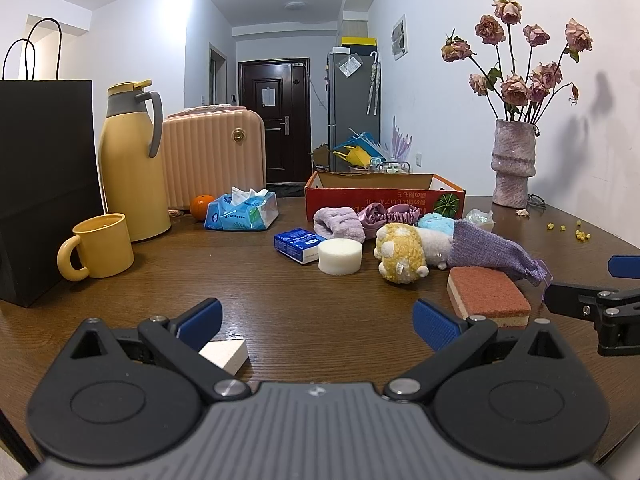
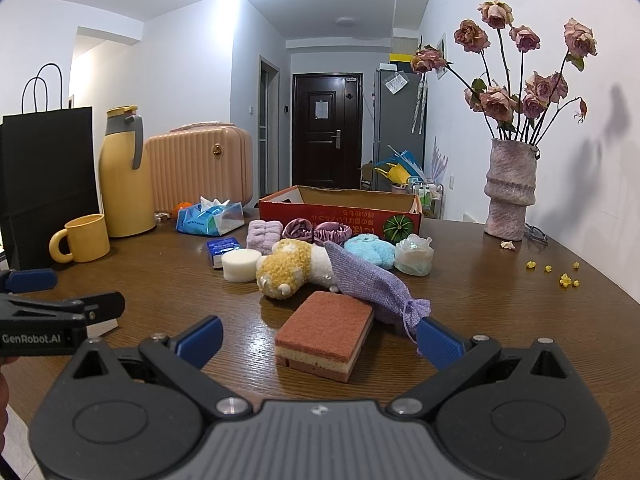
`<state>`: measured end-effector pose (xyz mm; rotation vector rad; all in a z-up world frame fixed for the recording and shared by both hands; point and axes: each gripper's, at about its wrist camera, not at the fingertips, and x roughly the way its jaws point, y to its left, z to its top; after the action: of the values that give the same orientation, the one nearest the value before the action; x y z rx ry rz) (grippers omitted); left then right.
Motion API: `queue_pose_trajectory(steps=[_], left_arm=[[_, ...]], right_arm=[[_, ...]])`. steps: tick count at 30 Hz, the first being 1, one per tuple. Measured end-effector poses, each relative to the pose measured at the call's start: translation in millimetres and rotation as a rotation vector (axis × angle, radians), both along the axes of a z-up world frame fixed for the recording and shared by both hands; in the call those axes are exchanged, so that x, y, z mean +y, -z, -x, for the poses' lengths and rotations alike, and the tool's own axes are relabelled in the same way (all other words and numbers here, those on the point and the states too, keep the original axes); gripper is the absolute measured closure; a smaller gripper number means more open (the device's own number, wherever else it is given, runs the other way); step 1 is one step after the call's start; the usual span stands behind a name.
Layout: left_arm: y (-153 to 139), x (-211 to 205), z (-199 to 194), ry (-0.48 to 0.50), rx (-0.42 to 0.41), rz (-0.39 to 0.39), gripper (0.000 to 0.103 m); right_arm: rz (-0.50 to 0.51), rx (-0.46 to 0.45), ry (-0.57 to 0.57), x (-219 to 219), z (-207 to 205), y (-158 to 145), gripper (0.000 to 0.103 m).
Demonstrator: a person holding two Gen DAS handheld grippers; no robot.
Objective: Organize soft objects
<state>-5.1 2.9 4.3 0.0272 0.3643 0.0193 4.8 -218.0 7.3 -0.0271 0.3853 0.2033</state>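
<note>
Soft items lie in front of a red cardboard box (image 2: pixel 340 212): a yellow plush (image 2: pixel 284 268), a purple knit pouch (image 2: pixel 368 280) across it, a white round sponge (image 2: pixel 240 265), a lilac rolled towel (image 2: pixel 264 234), satin scrunchies (image 2: pixel 316 232) and a blue plush (image 2: pixel 368 250). A rust-topped scrub sponge (image 2: pixel 324 332) sits nearest, between the spread fingers of my open right gripper (image 2: pixel 320 340), untouched. My left gripper (image 1: pixel 318 322) is open and empty over bare table. A white sponge wedge (image 1: pixel 224 354) lies under its left finger.
A yellow mug (image 1: pixel 100 246), yellow thermos (image 1: pixel 132 168) and black paper bag (image 1: pixel 44 184) stand at the left. A tissue pack (image 1: pixel 242 212) and orange (image 1: pixel 201 206) lie behind them. A vase of dried roses (image 2: pixel 510 188) stands at the right by the wall.
</note>
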Motion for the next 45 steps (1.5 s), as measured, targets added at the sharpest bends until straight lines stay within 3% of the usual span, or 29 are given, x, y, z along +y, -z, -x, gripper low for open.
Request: queue_pose_trajectory(steps=[18,41,45], left_arm=[[0.5,16.0,-3.2,-0.04,0.011,0.0,0.0],[33.6,58.2,-49.5,-0.155,0.144,0.029,0.0],[39.7,61.8,-59.2,-0.166,0.181,0.042,0.008]], right_arm=[[-0.002,0.012,0.002,3.3,0.9,2.0,0.0],[0.014,0.085,0.024,3.9,-29.9,20.2,0.0],[0.019,0.099,0.027,5.6,-36.1,23.9,0.0]])
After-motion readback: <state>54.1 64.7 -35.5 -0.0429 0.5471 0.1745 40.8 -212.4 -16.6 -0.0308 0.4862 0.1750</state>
